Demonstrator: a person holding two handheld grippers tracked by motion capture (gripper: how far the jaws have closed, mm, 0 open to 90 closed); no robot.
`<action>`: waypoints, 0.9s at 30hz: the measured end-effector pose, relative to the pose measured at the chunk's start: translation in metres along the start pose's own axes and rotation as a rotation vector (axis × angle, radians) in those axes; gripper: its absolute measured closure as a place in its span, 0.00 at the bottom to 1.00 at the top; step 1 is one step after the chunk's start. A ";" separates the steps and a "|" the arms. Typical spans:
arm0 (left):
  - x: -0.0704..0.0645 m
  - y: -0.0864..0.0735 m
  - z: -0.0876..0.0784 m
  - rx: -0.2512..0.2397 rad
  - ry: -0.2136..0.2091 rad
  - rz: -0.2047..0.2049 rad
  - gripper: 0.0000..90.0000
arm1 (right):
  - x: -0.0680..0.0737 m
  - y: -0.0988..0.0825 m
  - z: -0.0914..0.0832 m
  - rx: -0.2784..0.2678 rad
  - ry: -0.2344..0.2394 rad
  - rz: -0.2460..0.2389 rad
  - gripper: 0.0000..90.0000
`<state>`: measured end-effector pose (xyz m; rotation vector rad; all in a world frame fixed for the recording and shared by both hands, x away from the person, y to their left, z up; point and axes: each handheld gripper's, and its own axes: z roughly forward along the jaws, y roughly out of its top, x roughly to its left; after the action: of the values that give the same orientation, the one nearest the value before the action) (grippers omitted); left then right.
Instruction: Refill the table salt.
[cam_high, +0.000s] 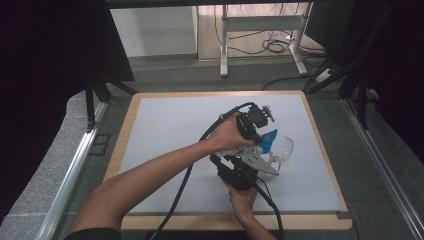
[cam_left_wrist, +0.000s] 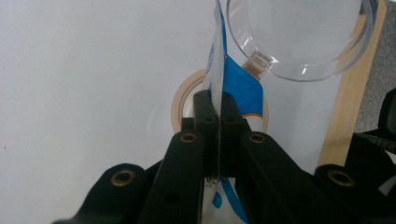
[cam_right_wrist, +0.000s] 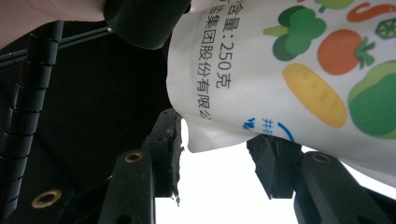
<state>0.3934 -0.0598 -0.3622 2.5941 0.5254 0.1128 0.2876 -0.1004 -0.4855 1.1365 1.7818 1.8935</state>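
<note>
The high camera sat above my side of the counter (cam_high: 165, 125), facing forward and down, far enough to take in the whole board. The camera on my left tongs (cam_left_wrist: 218, 116) looked along its jaws, close to the pouch (cam_left_wrist: 219, 70) and clear cup (cam_left_wrist: 299, 37). The camera on my right tongs (cam_right_wrist: 219, 163) looked upward, very near that pouch (cam_right_wrist: 280, 70), which all three views shared.

A thin blue-and-white pouch (cam_left_wrist: 218, 88) is clamped edge-on between the closed jaws of the left gripper (cam_left_wrist: 216, 112). A roll of tape (cam_left_wrist: 180, 100) is seen lying flat just beyond the jaw tips, and a clear plastic cup (cam_left_wrist: 299, 37) is seen farther beyond, to their right.
</note>
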 end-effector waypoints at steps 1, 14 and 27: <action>0.000 0.000 0.000 -0.002 -0.002 0.000 1.00 | 0.000 0.000 0.000 0.000 0.000 0.000 0.62; 0.000 0.001 -0.001 0.000 -0.001 0.003 1.00 | 0.001 0.001 0.000 -0.005 0.001 0.003 0.62; -0.001 0.001 -0.001 -0.005 -0.002 0.002 1.00 | 0.001 0.002 -0.001 -0.010 0.000 -0.001 0.63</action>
<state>0.3929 -0.0599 -0.3609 2.5897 0.5209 0.1124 0.2870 -0.1007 -0.4837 1.1315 1.7705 1.8998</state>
